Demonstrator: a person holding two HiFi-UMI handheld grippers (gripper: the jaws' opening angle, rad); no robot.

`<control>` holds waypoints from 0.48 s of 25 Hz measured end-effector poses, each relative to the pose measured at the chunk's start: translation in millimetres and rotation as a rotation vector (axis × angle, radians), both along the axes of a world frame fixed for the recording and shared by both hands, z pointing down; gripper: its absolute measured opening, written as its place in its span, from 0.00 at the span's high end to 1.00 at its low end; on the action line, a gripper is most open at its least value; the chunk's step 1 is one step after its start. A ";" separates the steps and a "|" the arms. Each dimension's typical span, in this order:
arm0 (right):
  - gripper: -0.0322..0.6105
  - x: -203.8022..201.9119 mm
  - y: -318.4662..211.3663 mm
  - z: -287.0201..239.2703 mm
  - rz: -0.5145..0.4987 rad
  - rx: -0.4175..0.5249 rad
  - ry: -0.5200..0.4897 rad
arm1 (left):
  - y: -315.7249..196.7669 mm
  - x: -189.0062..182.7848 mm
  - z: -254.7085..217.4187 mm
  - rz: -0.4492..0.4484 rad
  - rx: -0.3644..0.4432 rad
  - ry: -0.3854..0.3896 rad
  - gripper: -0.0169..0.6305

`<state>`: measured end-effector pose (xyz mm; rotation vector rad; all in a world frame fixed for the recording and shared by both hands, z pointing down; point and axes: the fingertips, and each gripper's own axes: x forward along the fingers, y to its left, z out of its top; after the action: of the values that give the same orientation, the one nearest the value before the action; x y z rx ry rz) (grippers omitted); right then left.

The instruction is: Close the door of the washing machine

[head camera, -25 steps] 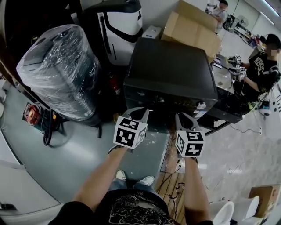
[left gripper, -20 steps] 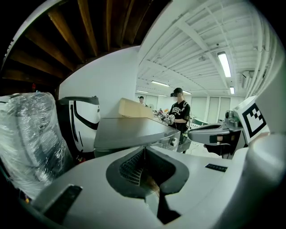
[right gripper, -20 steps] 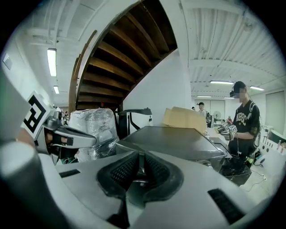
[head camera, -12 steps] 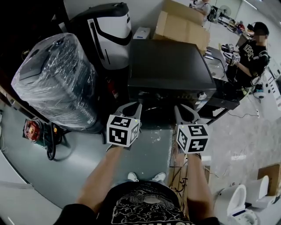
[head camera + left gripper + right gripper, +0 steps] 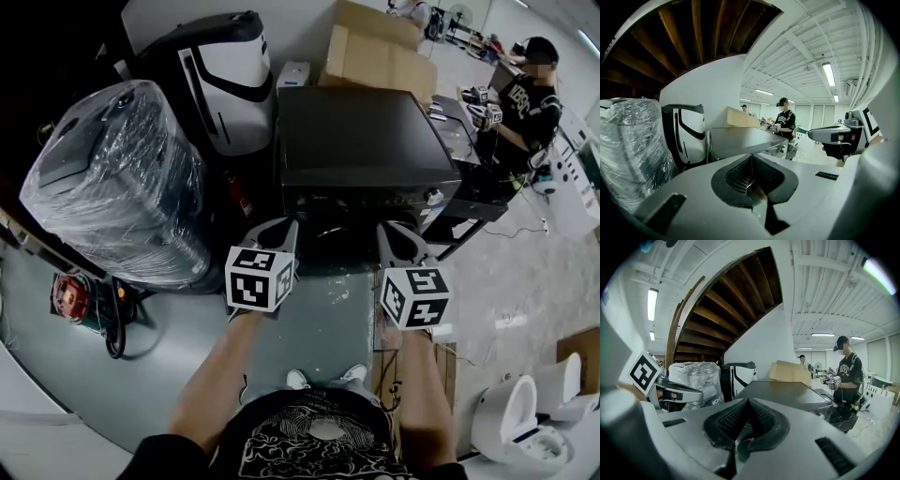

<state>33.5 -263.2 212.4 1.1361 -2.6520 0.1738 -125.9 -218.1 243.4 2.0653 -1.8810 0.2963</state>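
head view: left tongs (image 5: 281,228) and right tongs (image 5: 397,232) hover before the black washing machine (image 5: 361,131). both are closed and empty; the right just closed.

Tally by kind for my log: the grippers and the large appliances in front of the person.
Grippers: 2 (left gripper, right gripper)
Black washing machine: 1
Plastic-wrapped appliance: 1
Black-and-white appliance: 1
Total: 5

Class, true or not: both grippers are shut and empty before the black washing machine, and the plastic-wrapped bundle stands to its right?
No. The head view shows the plastic-wrapped bundle left of the washing machine. The left gripper and right gripper are shut and empty.
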 end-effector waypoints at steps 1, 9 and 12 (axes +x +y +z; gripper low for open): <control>0.92 -0.6 0.7 1.1 0.004 -0.004 -0.001 | 0.5 -1.6 0.6 0.004 0.000 -0.002 0.93; 0.92 -2.6 8.1 5.3 0.015 -0.007 0.012 | 3.7 -3.6 2.8 0.028 0.003 -0.015 0.93; 0.92 -1.2 7.8 4.8 0.020 -0.004 0.016 | 2.8 -2.8 1.3 0.032 0.006 -0.015 0.93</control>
<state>32.3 -255.4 217.2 1.1579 -2.6260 0.1729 -128.7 -215.3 244.7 2.1044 -1.8608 0.3151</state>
